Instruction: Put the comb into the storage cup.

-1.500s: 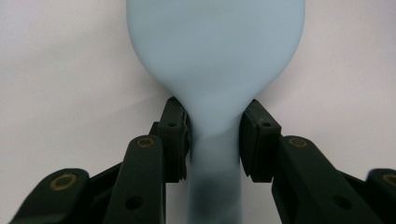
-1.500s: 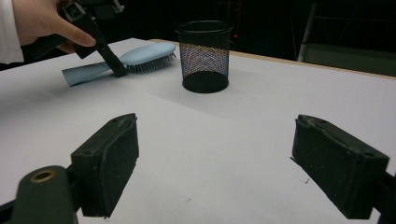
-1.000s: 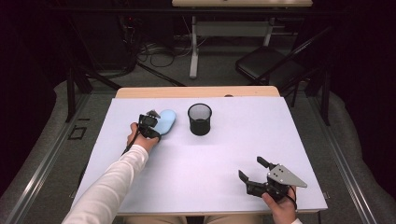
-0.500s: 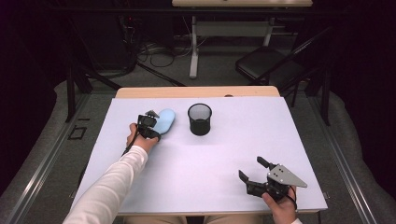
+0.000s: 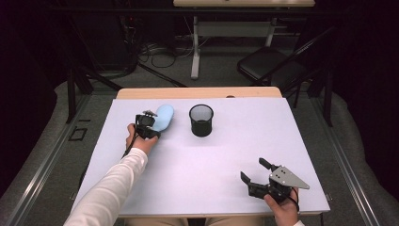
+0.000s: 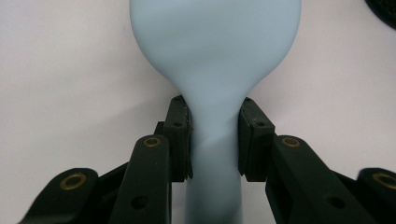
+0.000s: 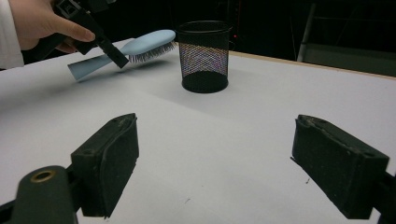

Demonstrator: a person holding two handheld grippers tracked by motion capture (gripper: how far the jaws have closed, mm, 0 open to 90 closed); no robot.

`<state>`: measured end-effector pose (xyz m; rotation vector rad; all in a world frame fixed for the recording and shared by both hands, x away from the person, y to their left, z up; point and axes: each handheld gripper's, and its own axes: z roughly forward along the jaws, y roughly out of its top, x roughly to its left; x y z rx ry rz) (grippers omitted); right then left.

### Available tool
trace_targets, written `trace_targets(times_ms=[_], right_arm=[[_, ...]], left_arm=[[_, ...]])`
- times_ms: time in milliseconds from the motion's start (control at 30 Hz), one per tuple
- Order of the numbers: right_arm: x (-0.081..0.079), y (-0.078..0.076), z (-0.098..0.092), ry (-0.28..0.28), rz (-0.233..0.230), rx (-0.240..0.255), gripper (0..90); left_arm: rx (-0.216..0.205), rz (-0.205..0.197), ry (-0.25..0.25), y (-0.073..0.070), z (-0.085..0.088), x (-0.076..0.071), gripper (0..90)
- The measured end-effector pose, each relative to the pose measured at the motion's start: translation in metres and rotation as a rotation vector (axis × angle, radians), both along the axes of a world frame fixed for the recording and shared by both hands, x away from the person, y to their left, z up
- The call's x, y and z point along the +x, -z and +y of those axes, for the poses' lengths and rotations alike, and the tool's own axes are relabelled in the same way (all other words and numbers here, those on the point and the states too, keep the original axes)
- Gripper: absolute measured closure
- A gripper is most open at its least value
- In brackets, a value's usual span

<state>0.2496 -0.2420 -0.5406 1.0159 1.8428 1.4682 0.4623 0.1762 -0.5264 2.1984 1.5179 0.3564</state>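
A light blue hairbrush (image 5: pixel 163 116) sits at the table's back left, and my left gripper (image 5: pixel 149 124) is shut on its handle. In the left gripper view both pads (image 6: pixel 180 137) press the narrow neck of the hairbrush (image 6: pixel 215 56), just below the head. From the right gripper view the hairbrush (image 7: pixel 140 46) is tilted, bristles down, its head raised a little off the table. A black mesh cup (image 5: pixel 201 120) stands upright just right of the brush. My right gripper (image 5: pixel 252 169) rests open near the front right edge, nothing between its pads (image 7: pixel 109 161).
The white table (image 5: pixel 211 160) has a wooden strip along its far edge. Beyond it on the floor are a folding chair (image 5: pixel 268 66), a desk leg and cables. The mesh cup (image 7: pixel 204 56) stands between the brush and the table's right half.
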Motion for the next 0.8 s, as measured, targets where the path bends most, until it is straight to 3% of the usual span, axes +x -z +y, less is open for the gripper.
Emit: trace_targets(times_ms=[300,800], right_arm=[[0.0,0.0,0.001,-0.003,0.001,-0.001,14.3],[0.001,0.001,0.001,-0.003,0.004,-0.003,14.3]], left_arm=[[-0.015,-0.059,-0.001,-0.007,0.002,-0.001,69.5],[-0.042,-0.115,-0.003,-0.025,0.005,-0.001,69.5]])
